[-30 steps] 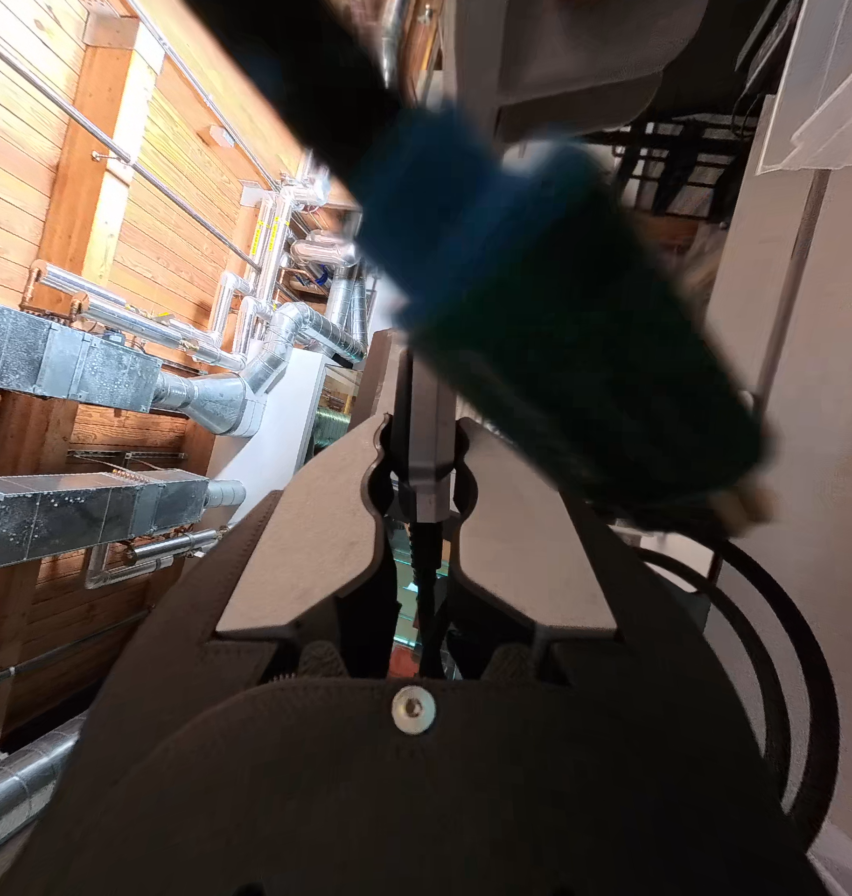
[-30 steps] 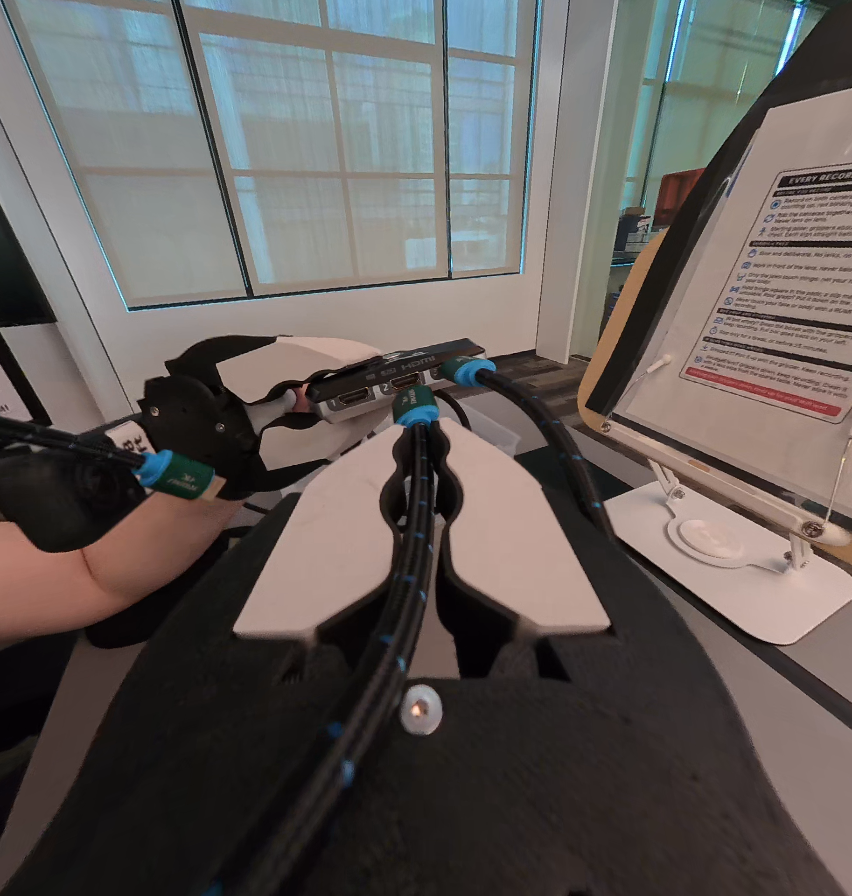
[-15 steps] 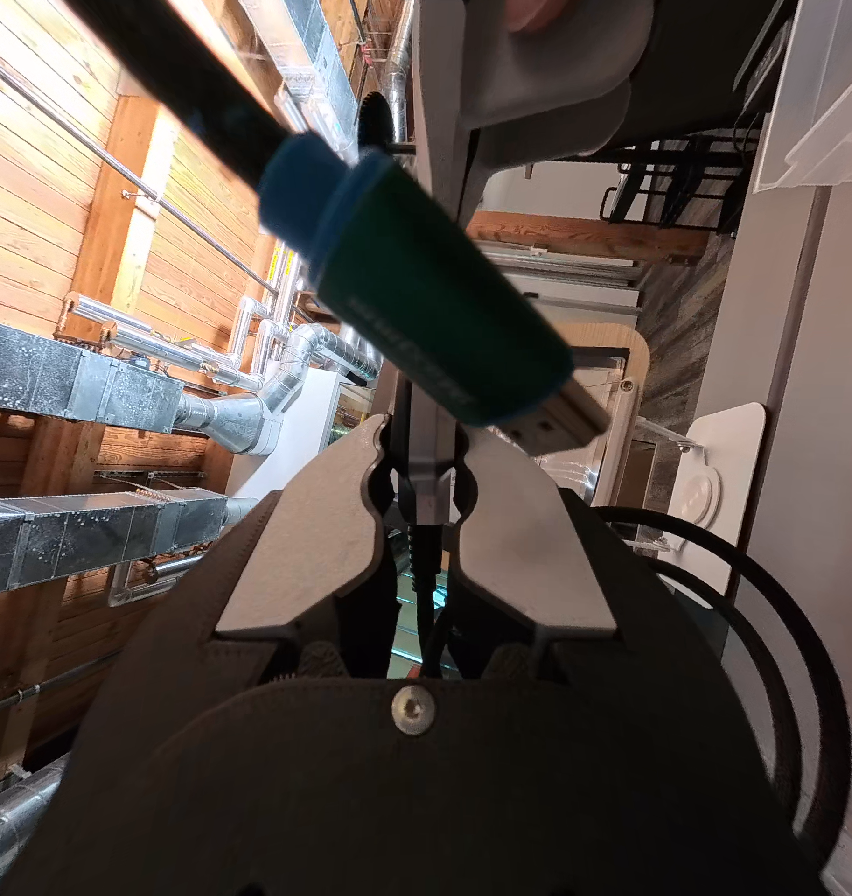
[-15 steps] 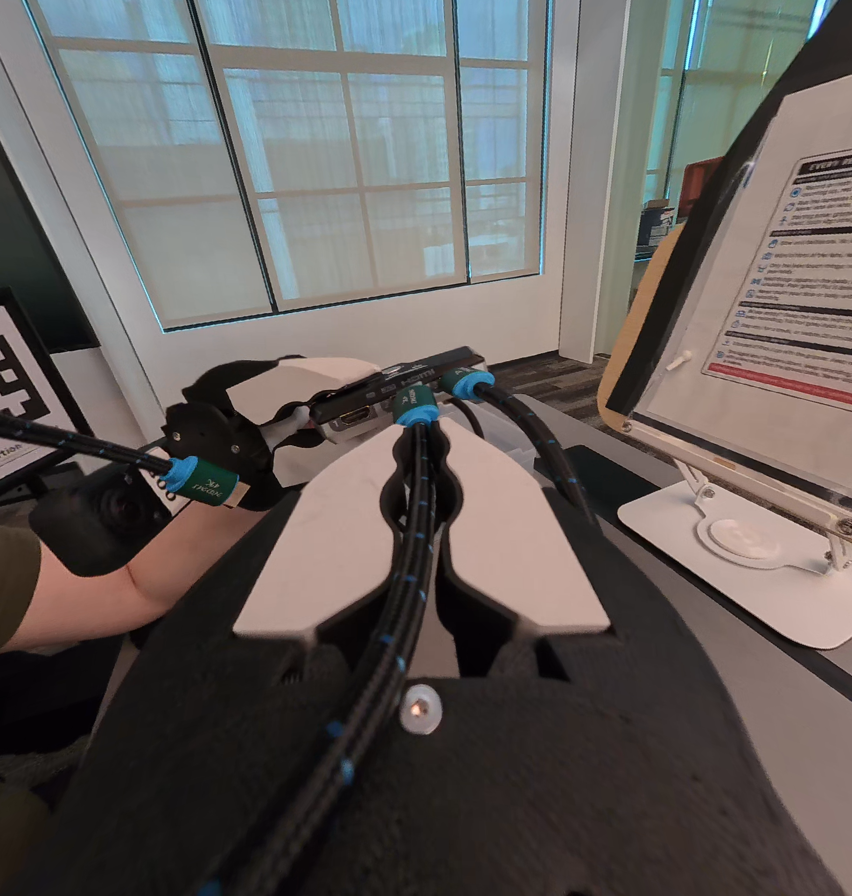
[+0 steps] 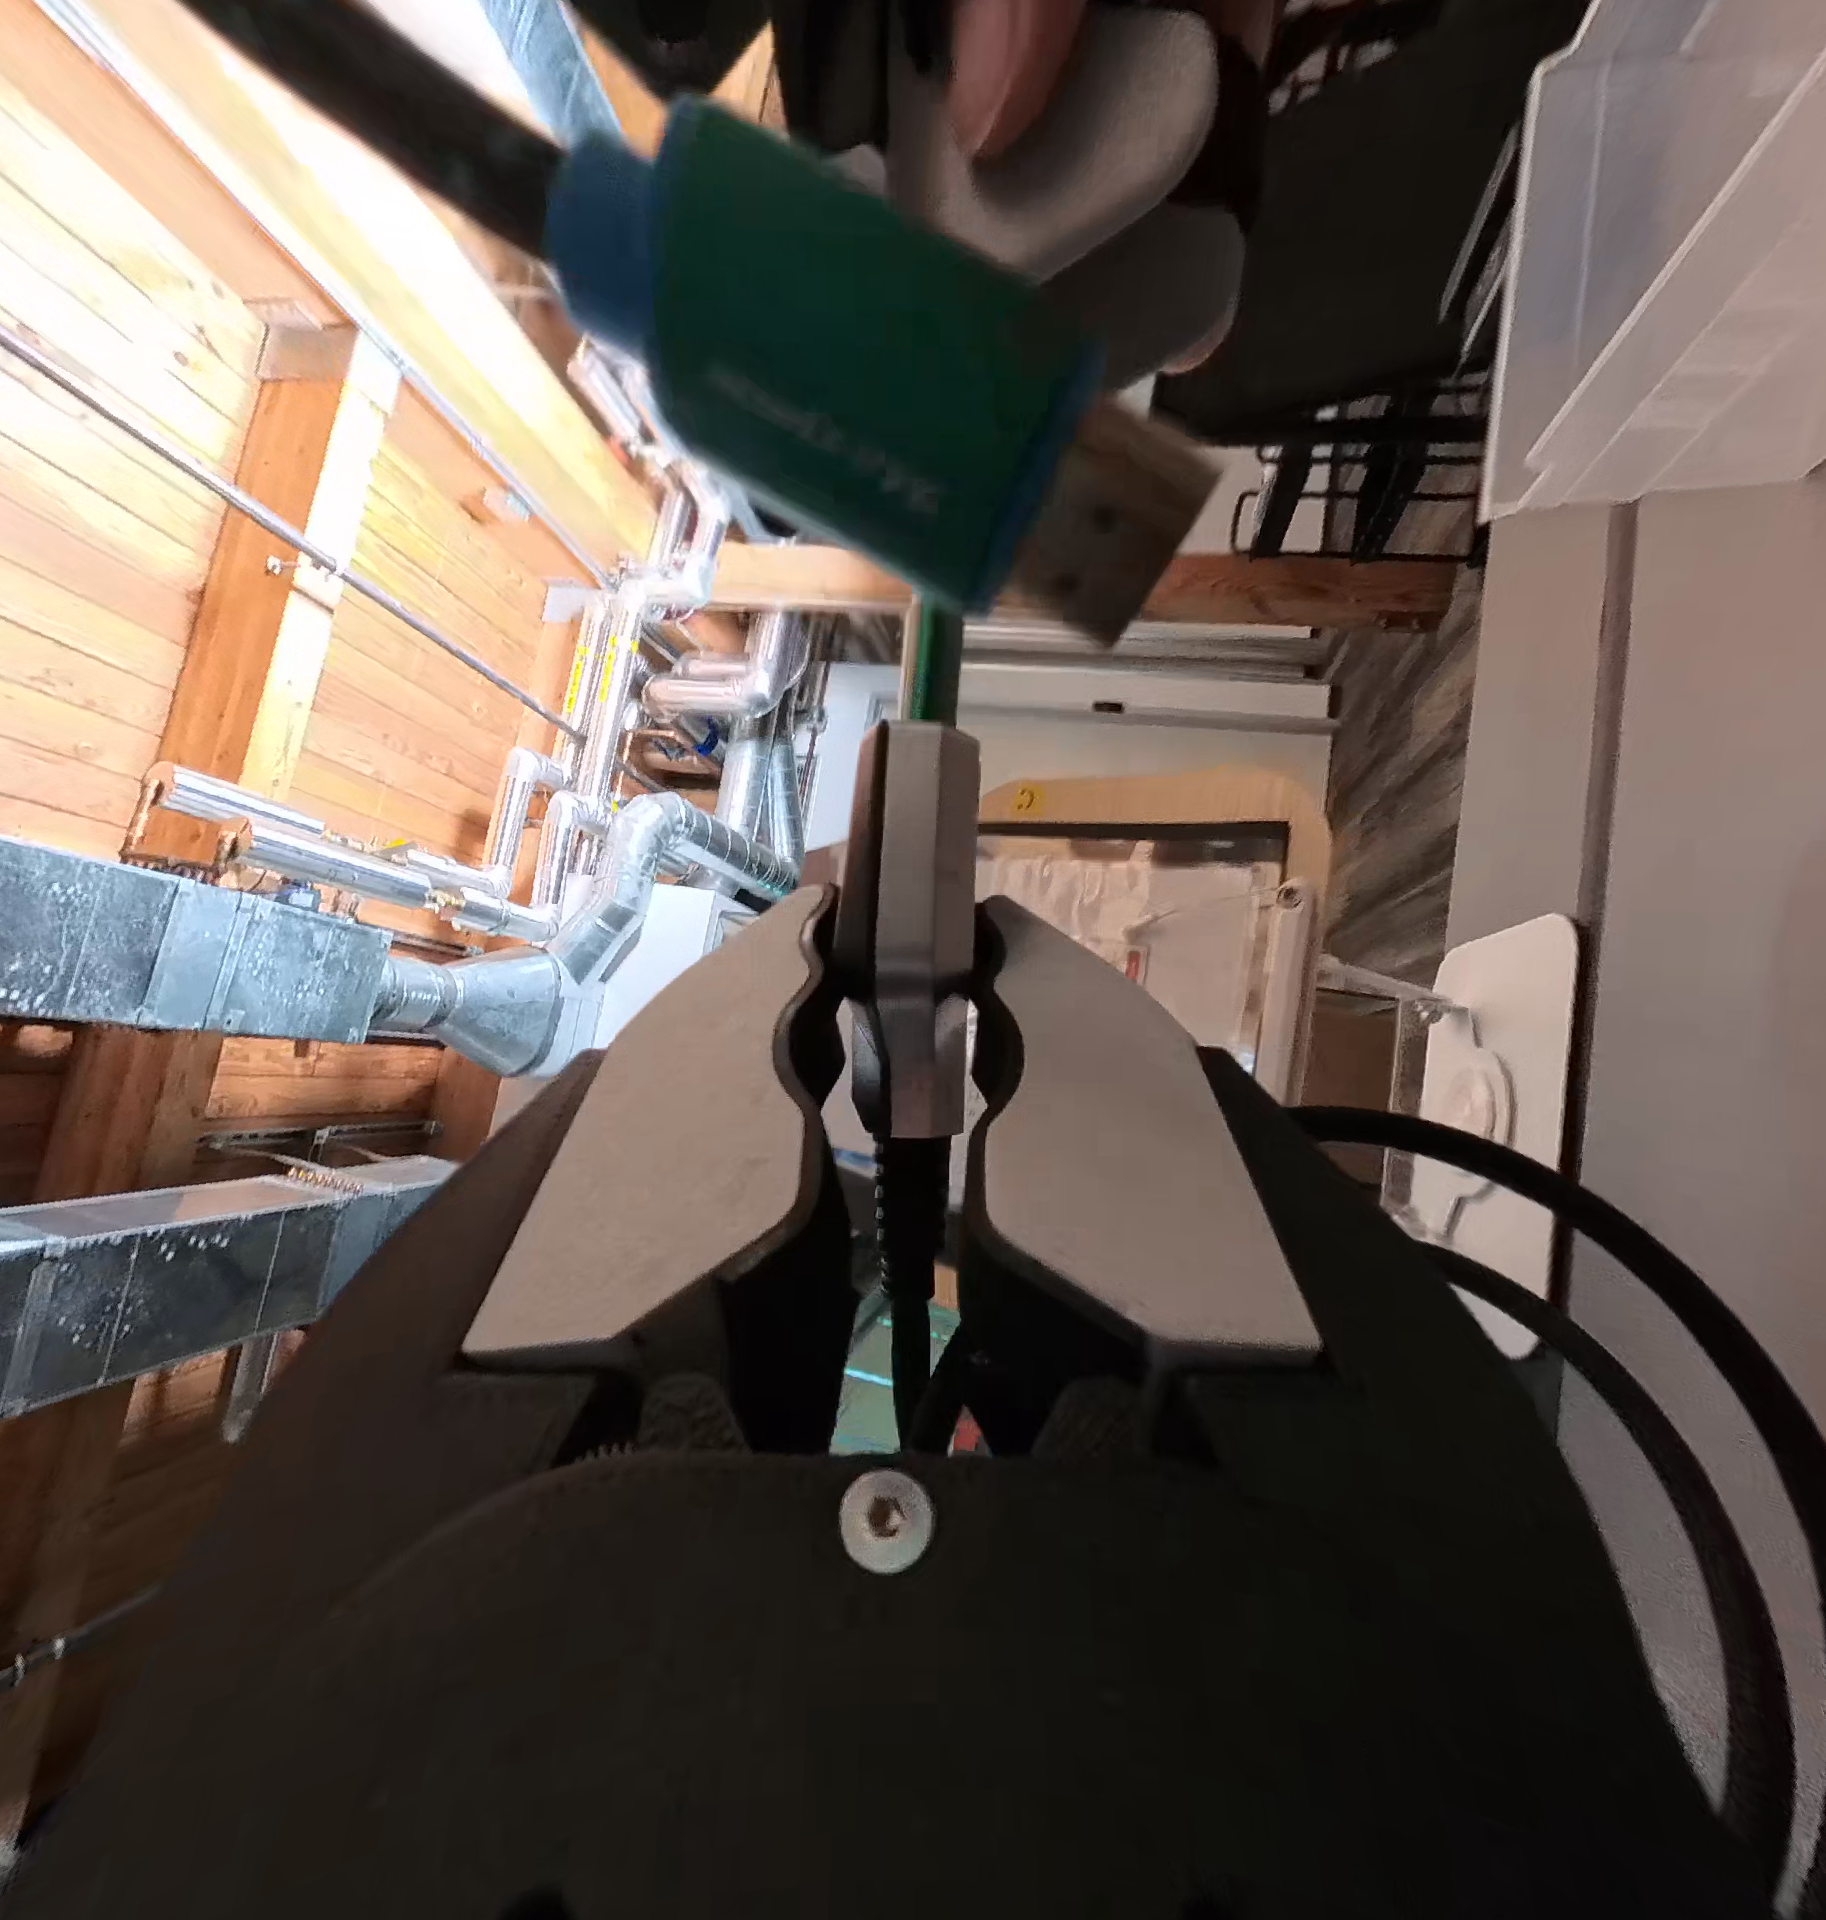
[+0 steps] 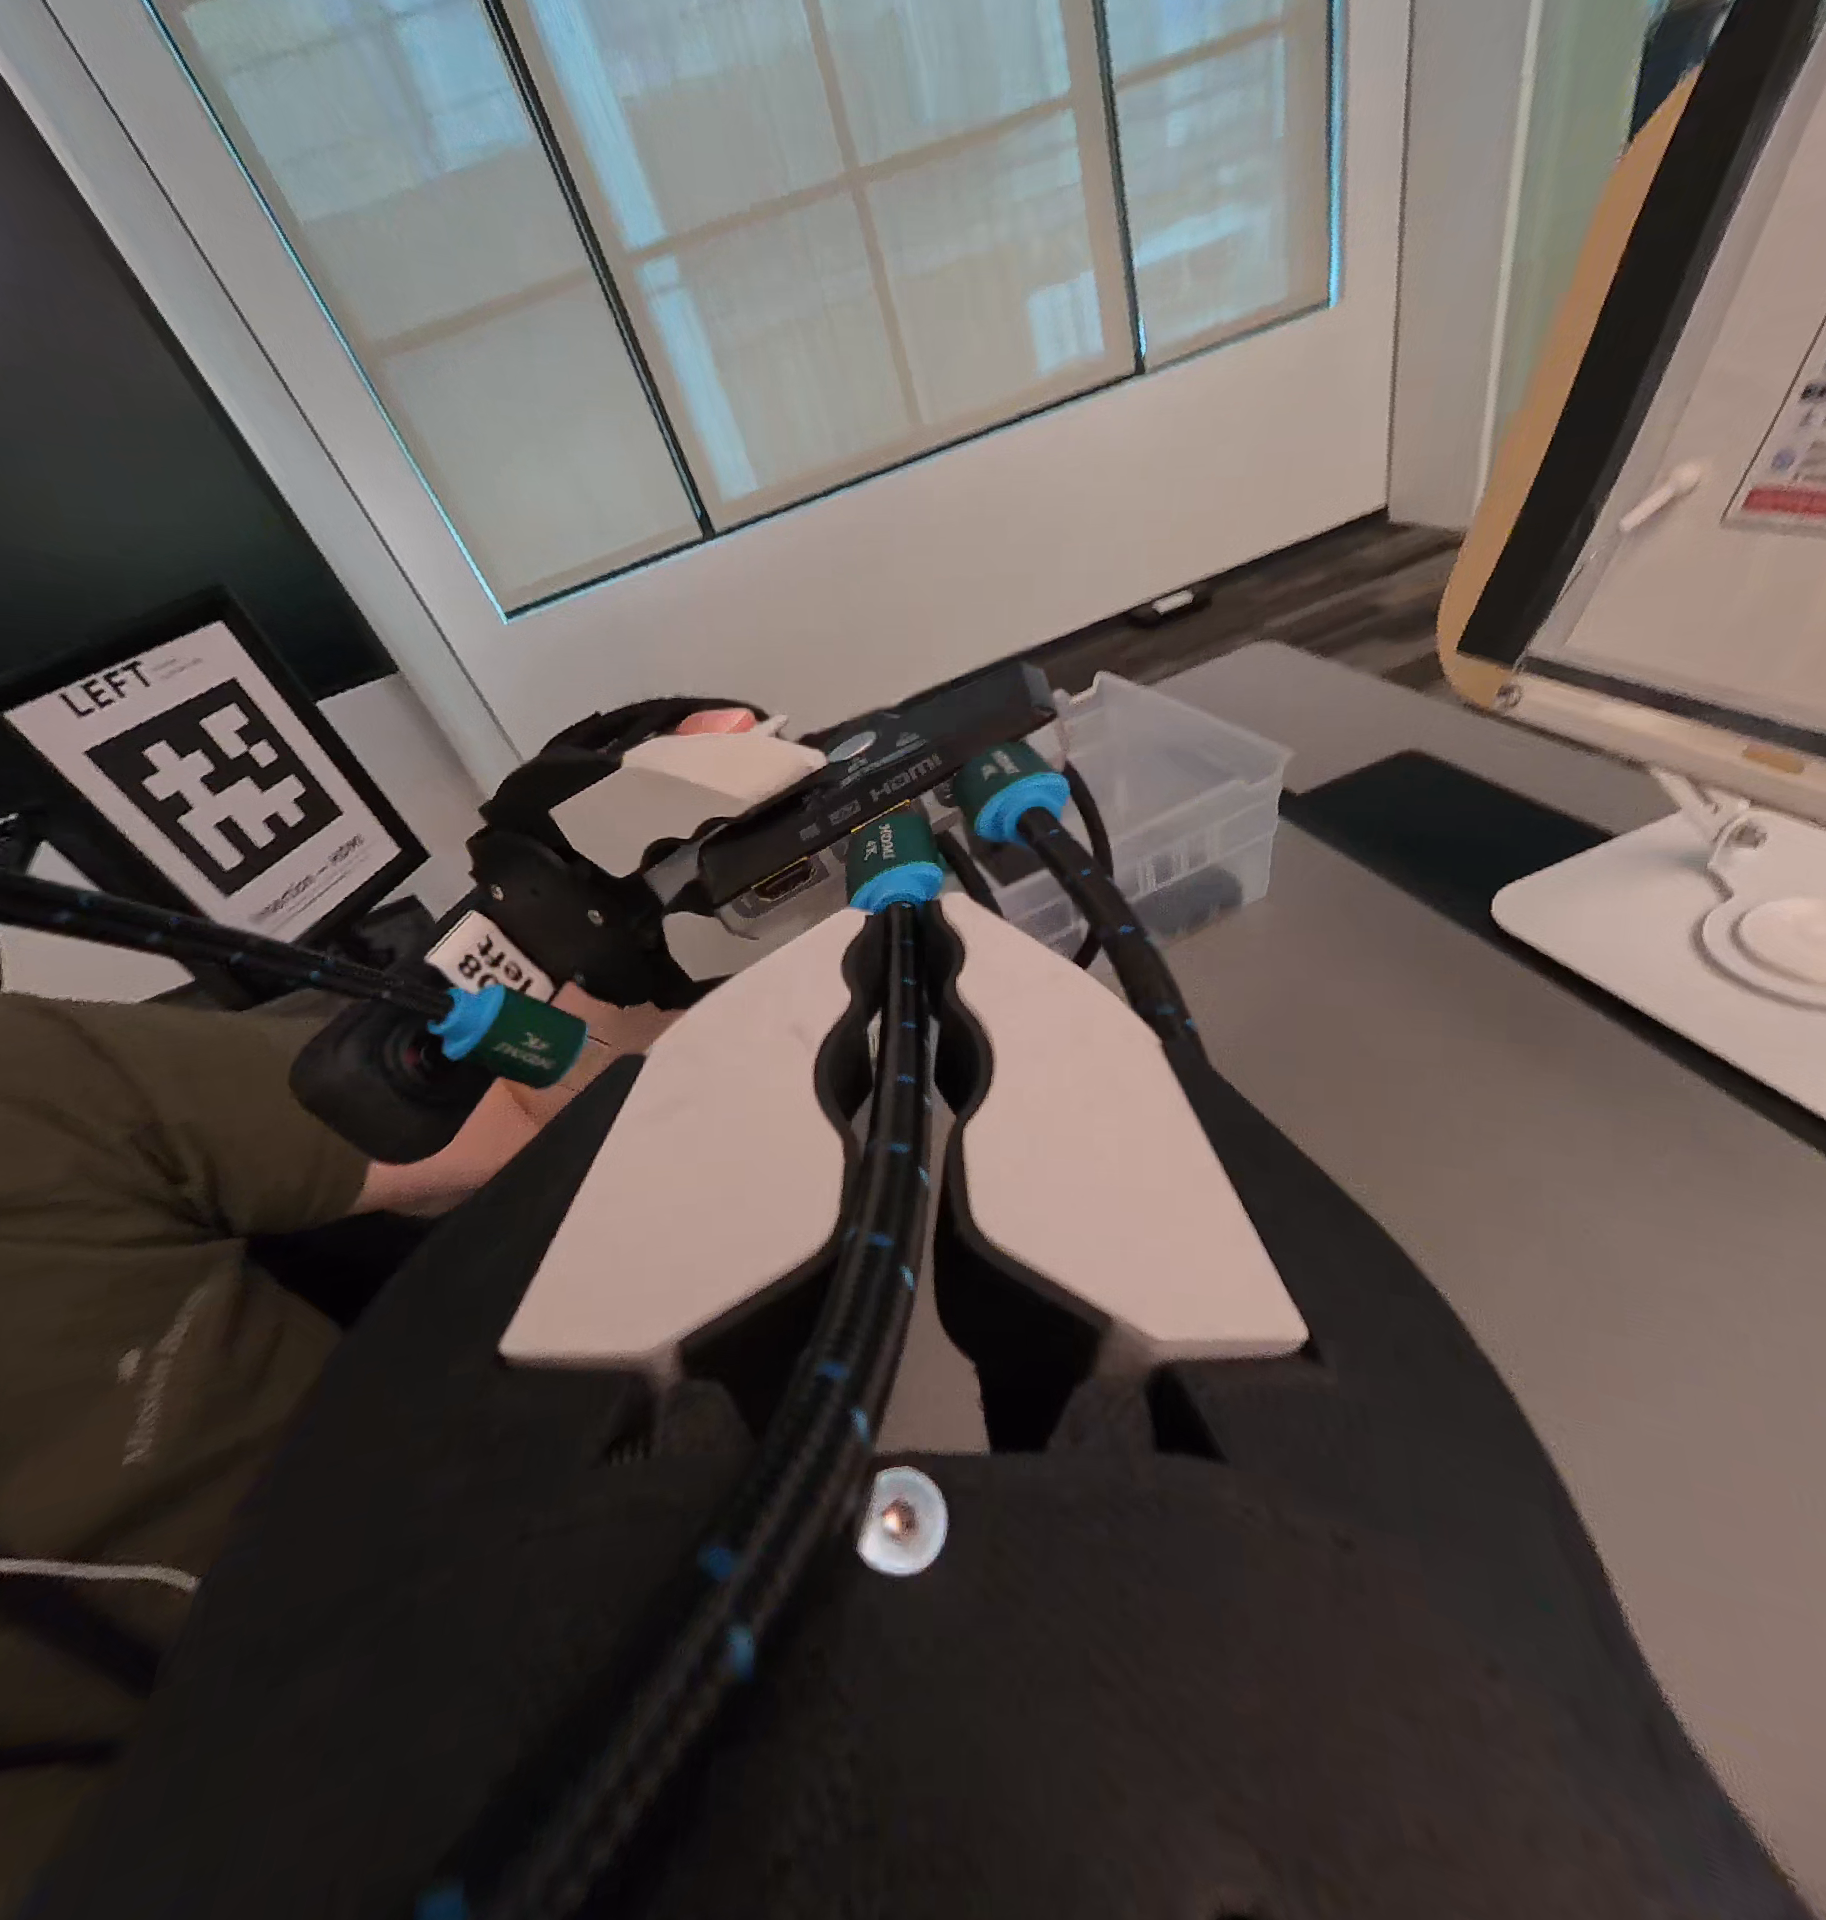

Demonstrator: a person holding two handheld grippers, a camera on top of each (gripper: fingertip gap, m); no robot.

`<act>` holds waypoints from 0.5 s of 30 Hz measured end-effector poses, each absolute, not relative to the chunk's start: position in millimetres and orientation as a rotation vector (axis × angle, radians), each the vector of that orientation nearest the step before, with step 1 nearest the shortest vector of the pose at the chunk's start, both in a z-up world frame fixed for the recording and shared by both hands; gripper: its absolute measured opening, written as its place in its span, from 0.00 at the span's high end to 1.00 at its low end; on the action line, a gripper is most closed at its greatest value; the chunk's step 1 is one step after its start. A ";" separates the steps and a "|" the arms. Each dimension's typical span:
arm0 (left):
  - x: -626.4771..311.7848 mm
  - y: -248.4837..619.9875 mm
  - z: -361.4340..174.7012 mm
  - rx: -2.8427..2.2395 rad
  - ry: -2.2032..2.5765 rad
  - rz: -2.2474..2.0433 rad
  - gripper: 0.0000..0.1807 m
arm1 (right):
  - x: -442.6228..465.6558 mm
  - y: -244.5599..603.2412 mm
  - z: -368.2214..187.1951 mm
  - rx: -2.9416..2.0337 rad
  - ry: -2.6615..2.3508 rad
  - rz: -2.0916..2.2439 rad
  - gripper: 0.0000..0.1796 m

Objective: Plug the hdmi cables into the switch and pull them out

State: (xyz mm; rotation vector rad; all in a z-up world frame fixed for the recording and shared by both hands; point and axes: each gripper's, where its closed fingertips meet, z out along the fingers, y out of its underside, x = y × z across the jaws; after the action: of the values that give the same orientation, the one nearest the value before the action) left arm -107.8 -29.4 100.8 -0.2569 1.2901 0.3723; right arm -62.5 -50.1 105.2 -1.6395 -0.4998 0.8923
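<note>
right gripper (image 6: 904, 977) clamped on braided cable (image 6: 878, 1226), its green plug (image 6: 888, 847) seated in the middle port | left gripper (image 5: 904, 935) clamped on switch (image 6: 878, 800) end, held in the air | second plug (image 6: 1008, 795) in right port, left port open | loose plug (image 6: 519, 1044) hangs unplugged | clear bin (image 6: 1169, 769) at table (image 6: 1511, 1195) far edge holds dark items, too blurred to tell

Right tongs (image 6: 904, 935) clamped around plugged cable (image 6: 893, 1081)

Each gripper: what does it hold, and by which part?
Left gripper clamps the switch by one end. Right gripper grips the middle cable just behind its plug.
</note>
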 end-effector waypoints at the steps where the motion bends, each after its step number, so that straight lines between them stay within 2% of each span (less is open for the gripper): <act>1: -104.6 -32.9 97.9 -0.252 1.302 0.370 0.88 | -59.2 -52.8 102.7 -1.664 -0.504 0.903 0.96; 15: -82.5 -45.1 70.3 -0.247 1.394 0.361 0.89 | -37.7 -54.7 74.6 -1.714 -0.489 1.196 0.96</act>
State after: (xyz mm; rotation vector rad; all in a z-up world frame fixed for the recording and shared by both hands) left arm -82.5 -45.1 70.3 -0.2470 1.3943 0.3608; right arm -37.7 -54.7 74.6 -1.7142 -0.4891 1.1961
